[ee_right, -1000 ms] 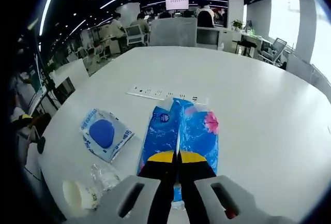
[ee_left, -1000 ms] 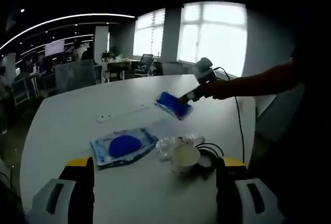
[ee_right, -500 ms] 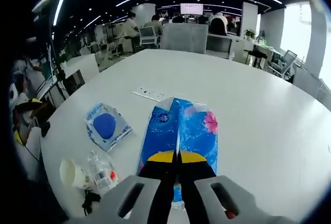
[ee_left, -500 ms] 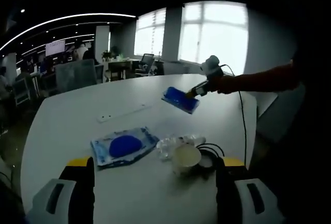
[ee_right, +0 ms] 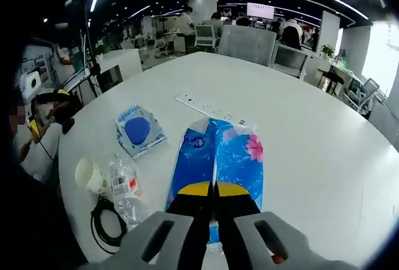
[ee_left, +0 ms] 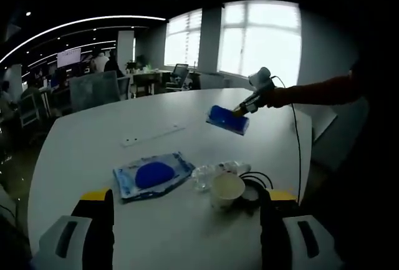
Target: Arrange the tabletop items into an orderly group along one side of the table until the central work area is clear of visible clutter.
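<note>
Right gripper (ee_right: 214,190) clamps the tissue pack (ee_right: 218,164), hiding its near edge; left gripper (ee_left: 181,202) gapes

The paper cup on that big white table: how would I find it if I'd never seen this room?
Start at the round white table and go to the clutter near its edge. There a paper cup lies on its side, next to a clear plastic bottle and a coiled black cable. It is the only pale, open-mouthed thing there.

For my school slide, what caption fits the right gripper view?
Right gripper holds a blue tissue pack above a white table.
</note>
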`<state>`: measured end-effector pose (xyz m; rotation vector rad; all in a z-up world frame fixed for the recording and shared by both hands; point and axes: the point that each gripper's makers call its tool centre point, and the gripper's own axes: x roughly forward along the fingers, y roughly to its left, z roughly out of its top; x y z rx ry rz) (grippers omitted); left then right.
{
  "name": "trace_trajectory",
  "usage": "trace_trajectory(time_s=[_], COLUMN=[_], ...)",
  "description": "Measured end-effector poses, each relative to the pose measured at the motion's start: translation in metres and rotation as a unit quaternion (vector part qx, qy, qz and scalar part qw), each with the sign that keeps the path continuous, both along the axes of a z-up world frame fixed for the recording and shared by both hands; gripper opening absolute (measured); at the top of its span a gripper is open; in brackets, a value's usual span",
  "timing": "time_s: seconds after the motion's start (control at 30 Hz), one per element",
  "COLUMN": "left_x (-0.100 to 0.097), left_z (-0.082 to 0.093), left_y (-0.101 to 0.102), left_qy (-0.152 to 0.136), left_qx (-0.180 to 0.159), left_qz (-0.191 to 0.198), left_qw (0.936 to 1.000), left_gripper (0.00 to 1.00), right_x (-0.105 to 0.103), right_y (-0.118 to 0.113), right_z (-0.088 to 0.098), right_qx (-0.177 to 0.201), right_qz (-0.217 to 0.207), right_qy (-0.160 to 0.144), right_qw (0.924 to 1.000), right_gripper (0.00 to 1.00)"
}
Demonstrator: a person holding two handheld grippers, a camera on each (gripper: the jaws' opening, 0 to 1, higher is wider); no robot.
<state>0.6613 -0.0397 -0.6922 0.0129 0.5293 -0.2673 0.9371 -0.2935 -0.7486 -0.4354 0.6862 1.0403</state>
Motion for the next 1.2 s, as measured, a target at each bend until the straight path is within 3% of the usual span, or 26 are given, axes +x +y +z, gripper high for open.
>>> trace_trajectory(time_s=[0.43, 0.6, 0.8, 1.2], left_x=[-0.001, 0.002, 0.007, 0.023], left_z=[0.000, 0.001, -0.001, -0.003], left_y=[-0.006, -0.008, -0.015, -0.023], left_qy=[0.008, 0.010, 0.016, 0.018], left_qx=[0.001, 0.001, 0.002, 0.003], left_qz=[0.010, 0.013, 0.010, -0.011], left_qw=[0.9999, 0.9999, 0.9998, 0.9998], left_gripper=[0.96, 0.95, 0.95, 0.95], right_x=[0.016, 0.015, 0.015, 0.009], right_y=[-0.029, -0.035, -0.047, -0.053], right_z=[-0.015, -0.030, -0.062, -0.080], right_qx=[-0.021, -0.039, -0.080, -0.073], right_qz=[0.021, 0.041, 0.084, 0.116], right_qy=[0.014, 0.015, -0.001, -0.001], right_qw=[0.9995, 0.9983, 0.9933, 0.9905], right_gripper=[0.00, 0.00, 0.00, 0.00])
